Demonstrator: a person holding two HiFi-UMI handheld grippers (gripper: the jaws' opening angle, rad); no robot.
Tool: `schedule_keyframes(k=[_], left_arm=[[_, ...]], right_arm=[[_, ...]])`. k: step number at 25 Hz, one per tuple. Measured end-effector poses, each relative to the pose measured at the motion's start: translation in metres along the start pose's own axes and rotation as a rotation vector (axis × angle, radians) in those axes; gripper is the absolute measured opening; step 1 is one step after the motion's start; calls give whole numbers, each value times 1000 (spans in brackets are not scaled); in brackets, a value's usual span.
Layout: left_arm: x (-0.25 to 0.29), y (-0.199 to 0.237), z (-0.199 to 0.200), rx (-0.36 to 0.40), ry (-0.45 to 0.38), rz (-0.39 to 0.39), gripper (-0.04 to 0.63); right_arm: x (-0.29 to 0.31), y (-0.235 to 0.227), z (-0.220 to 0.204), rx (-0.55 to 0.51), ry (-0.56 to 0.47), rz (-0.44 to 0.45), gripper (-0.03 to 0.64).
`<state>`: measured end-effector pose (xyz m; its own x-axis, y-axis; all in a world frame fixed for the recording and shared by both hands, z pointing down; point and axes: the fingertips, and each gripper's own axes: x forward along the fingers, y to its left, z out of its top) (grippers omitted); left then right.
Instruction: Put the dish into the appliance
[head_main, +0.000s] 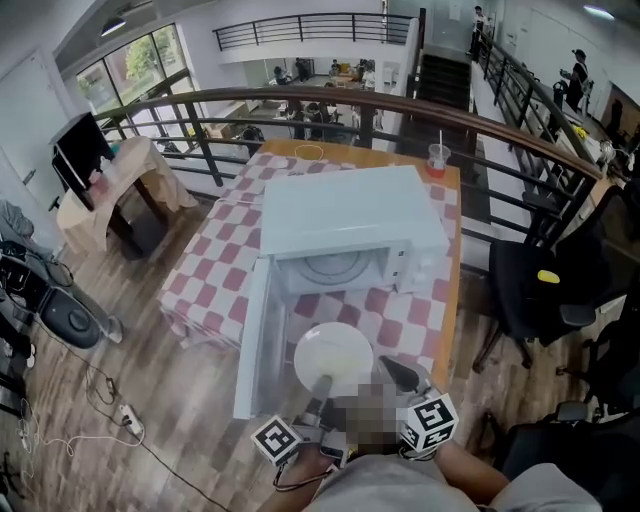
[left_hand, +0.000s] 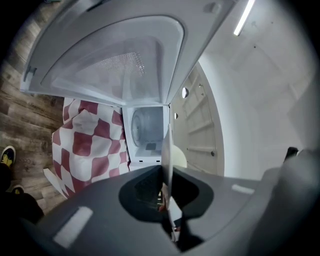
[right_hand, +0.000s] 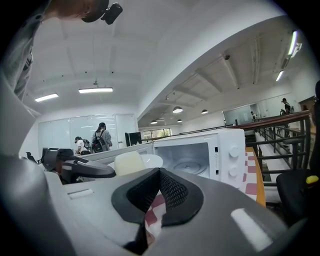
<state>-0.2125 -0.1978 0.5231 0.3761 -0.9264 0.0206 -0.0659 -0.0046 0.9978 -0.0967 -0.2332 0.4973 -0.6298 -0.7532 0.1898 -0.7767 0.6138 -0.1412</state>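
A white microwave (head_main: 350, 215) stands on the checked table (head_main: 210, 280), its door (head_main: 255, 340) swung wide to the left and its cavity (head_main: 330, 268) showing the turntable. My left gripper (head_main: 322, 385) is shut on the near rim of a white plate (head_main: 333, 358), which it holds level just in front of the open cavity. In the left gripper view the plate (left_hand: 168, 150) runs edge-on between the jaws of that gripper (left_hand: 167, 172), pointing at the microwave (left_hand: 147, 127). My right gripper (head_main: 398, 372) hangs to the plate's right, shut and empty (right_hand: 160, 172).
A cup with a straw (head_main: 437, 158) stands at the table's far right corner. A black chair (head_main: 540, 290) is to the right of the table, and a railing (head_main: 400, 105) runs behind it. Cables and a power strip (head_main: 125, 420) lie on the wooden floor at left.
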Motion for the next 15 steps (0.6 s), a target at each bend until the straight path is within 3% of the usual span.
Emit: schedule_keyframes(k=[15], left_arm=[[48,6,23,-43,4,0,26]], right_arm=[[38,-27,9,-4,14,-17,-2]])
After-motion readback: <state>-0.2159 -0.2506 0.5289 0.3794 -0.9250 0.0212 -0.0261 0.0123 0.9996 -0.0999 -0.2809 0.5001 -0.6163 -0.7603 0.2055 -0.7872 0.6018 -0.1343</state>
